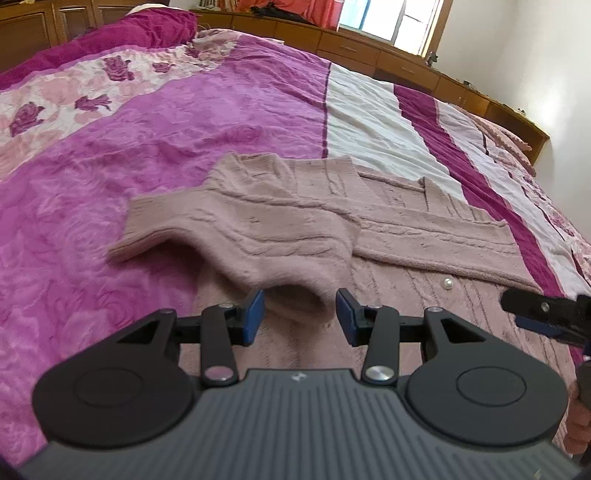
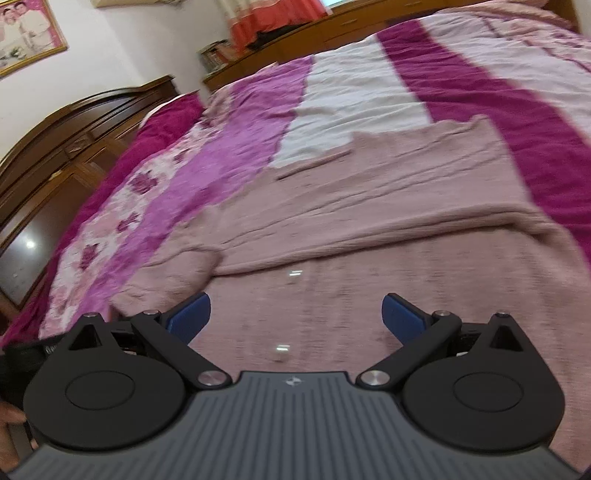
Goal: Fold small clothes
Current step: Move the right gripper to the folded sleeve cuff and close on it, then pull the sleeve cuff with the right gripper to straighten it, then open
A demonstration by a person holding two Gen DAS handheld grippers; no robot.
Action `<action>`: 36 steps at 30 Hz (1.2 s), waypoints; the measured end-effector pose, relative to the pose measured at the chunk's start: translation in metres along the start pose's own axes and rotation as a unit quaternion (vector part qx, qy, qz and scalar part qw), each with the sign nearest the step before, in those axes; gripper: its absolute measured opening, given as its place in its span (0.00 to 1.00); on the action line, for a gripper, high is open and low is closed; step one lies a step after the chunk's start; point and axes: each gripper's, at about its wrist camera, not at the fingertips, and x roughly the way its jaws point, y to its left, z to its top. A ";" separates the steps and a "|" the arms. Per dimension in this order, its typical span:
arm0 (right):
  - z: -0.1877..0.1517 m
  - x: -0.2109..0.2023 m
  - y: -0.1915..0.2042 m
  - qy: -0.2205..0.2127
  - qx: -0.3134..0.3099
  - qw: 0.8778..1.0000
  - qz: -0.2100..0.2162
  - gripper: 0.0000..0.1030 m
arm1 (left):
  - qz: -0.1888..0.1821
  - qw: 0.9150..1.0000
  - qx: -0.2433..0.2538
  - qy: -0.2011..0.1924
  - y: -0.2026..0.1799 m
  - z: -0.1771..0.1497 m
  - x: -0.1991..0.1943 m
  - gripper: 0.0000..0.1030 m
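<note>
Dusty-pink knit cardigan [image 1: 280,221] lies flat on the bed, fuzzy cable-ribbed yarn, long raised ridges running along its folded panels. One sleeve [image 1: 236,240] is folded across the body; its cuff end stands as a soft open tube just in front of the left gripper [image 1: 300,314]. A pearl button [image 1: 447,284] sits on the lower panel.

Left gripper: black linkage arms, blue rectangular pads [image 1: 255,314], jaws partly apart, narrow to medium gap. The cuff's rounded edge sits between the pad tips; pads do not press on it.

Right gripper [image 2: 295,314]: same build, blue pads [image 2: 192,314] splayed wide, nothing between them, only flat knit below. Frame is motion-blurred.

Bedspread [image 1: 147,147]: plush, embossed rose pattern in magenta and violet, then crinkled cream and deep-purple stripes, floral print band on the far side.

Left wrist view only: the folded sleeve's tube shape, a bright window [image 1: 391,18], a low wooden cabinet run [image 1: 369,55], and the tip of the right gripper entering at the right edge, with part of a hand [image 1: 580,421] below it.

Right wrist view only: carved dark wooden headboard [image 2: 85,122], framed photograph [image 2: 26,33] on a white wall, orange curtain [image 2: 273,18], two blurred buttons [image 2: 282,350] in a line down the cardigan front, and the cardigan's far edge crossing onto the cream stripe
</note>
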 end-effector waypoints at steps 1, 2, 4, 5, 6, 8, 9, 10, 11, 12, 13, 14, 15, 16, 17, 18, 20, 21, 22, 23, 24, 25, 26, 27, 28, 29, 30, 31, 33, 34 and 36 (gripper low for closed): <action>0.001 0.004 0.006 0.006 -0.002 1.000 0.008 0.99 | 0.004 1.000 0.000 -0.001 0.002 -0.001 -0.002 0.43; 0.001 0.010 0.013 0.012 -0.005 1.000 0.016 0.99 | 0.009 1.000 0.000 -0.001 0.004 -0.002 -0.004 0.43; 0.002 0.018 0.024 0.023 -0.008 0.999 0.029 0.97 | 0.022 1.000 0.001 -0.002 0.008 -0.004 -0.006 0.43; 0.003 0.025 0.030 0.030 -0.008 0.999 0.036 0.96 | 0.028 1.000 0.001 -0.003 0.010 -0.006 -0.007 0.43; 0.005 0.030 0.035 0.036 -0.009 0.998 0.042 0.96 | 0.035 0.999 -0.001 -0.003 0.013 -0.007 -0.007 0.43; 0.008 0.043 0.045 0.050 -0.010 0.997 0.056 0.91 | 0.047 0.999 -0.003 0.001 0.018 -0.008 -0.006 0.43; 0.010 0.049 0.050 0.057 -0.008 0.996 0.062 0.89 | 0.054 0.999 -0.004 0.003 0.021 -0.009 -0.005 0.43; 0.013 0.055 0.054 0.064 -0.006 0.996 0.068 0.88 | 0.060 0.998 -0.006 0.004 0.023 -0.010 -0.003 0.43; 0.016 0.062 0.058 0.071 -0.002 0.995 0.074 0.87 | 0.065 0.998 -0.008 0.006 0.025 -0.010 -0.002 0.43; 0.018 0.070 0.062 0.079 0.003 0.994 0.078 0.86 | 0.068 0.998 -0.012 0.007 0.028 -0.011 0.000 0.43; 0.020 0.079 0.066 0.091 0.012 0.992 0.083 0.85 | 0.069 0.997 -0.015 0.008 0.030 -0.011 0.001 0.43; 0.021 0.086 0.067 0.103 0.024 0.990 0.088 0.83 | 0.069 0.997 -0.018 0.009 0.032 -0.012 0.002 0.43; 0.022 0.094 0.068 0.115 0.038 0.988 0.091 0.82 | 0.070 0.997 -0.020 0.009 0.034 -0.012 0.002 0.43; 0.022 0.101 0.069 0.128 0.054 0.986 0.094 0.80 | 0.070 0.997 -0.022 0.009 0.035 -0.013 0.003 0.43; 0.022 0.109 0.071 0.139 0.067 0.983 0.098 0.79 | 0.070 0.997 -0.024 0.009 0.036 -0.013 0.004 0.43; 0.021 0.114 0.073 0.145 0.073 0.982 0.099 0.78 | 0.070 0.997 -0.027 0.010 0.038 -0.013 0.005 0.43; 0.021 0.122 0.077 0.148 0.072 0.981 0.098 0.77 | 0.071 0.997 -0.028 0.009 0.039 -0.012 0.007 0.43; 0.022 0.125 0.080 0.149 0.070 0.981 0.100 0.77 | 0.072 0.997 -0.028 0.009 0.040 -0.012 0.008 0.43; 0.023 0.129 0.083 0.151 0.067 0.981 0.100 0.76 | 0.074 0.997 -0.026 0.008 0.040 -0.011 0.009 0.43; 0.024 0.131 0.086 0.152 0.062 0.981 0.100 0.74 | 0.075 0.997 -0.024 0.008 0.040 -0.010 0.010 0.43; 0.024 0.134 0.088 0.152 0.055 0.982 0.097 0.72 | 0.076 0.997 -0.023 0.008 0.040 -0.010 0.011 0.43; 0.026 0.136 0.091 0.153 0.048 0.983 0.095 0.64 | 0.077 0.997 -0.023 0.008 0.039 -0.009 0.012 0.43; 0.027 0.139 0.093 0.156 0.040 0.983 0.091 0.52 | 0.077 0.997 -0.023 0.008 0.039 -0.009 0.013 0.43; 0.028 0.141 0.096 0.159 0.033 0.983 0.090 0.43 | 0.078 0.997 -0.023 0.008 0.039 -0.009 0.014 0.43; 0.029 0.143 0.097 0.162 0.026 0.982 0.090 0.28 | 0.079 0.997 -0.023 0.008 0.039 -0.008 0.015 0.43; 0.032 0.143 0.099 0.163 0.013 0.983 0.087 0.19 | 0.080 0.997 -0.022 0.008 0.039 -0.007 0.016 0.43; 0.034 0.143 0.101 0.159 0.001 0.984 0.084 0.15 | 0.081 0.996 -0.021 0.008 0.039 -0.006 0.017 0.43; 0.037 0.142 0.104 0.154 -0.013 0.985 0.082 0.11 | 0.084 0.996 -0.018 0.008 0.039 -0.005 0.019 0.43; 0.047 0.138 0.113 0.137 -0.048 0.986 0.076 0.09 | 0.089 0.996 -0.012 0.007 0.039 -0.001 0.023 0.43; 0.053 0.136 0.118 0.128 -0.065 0.987 0.073 0.09 | 0.093 0.996 -0.009 0.006 0.039 0.002 0.026 0.43; 0.070 0.129 0.129 0.100 -0.106 0.987 0.069 0.09 | 0.096 0.995 -0.011 0.006 0.040 0.006 0.030 0.43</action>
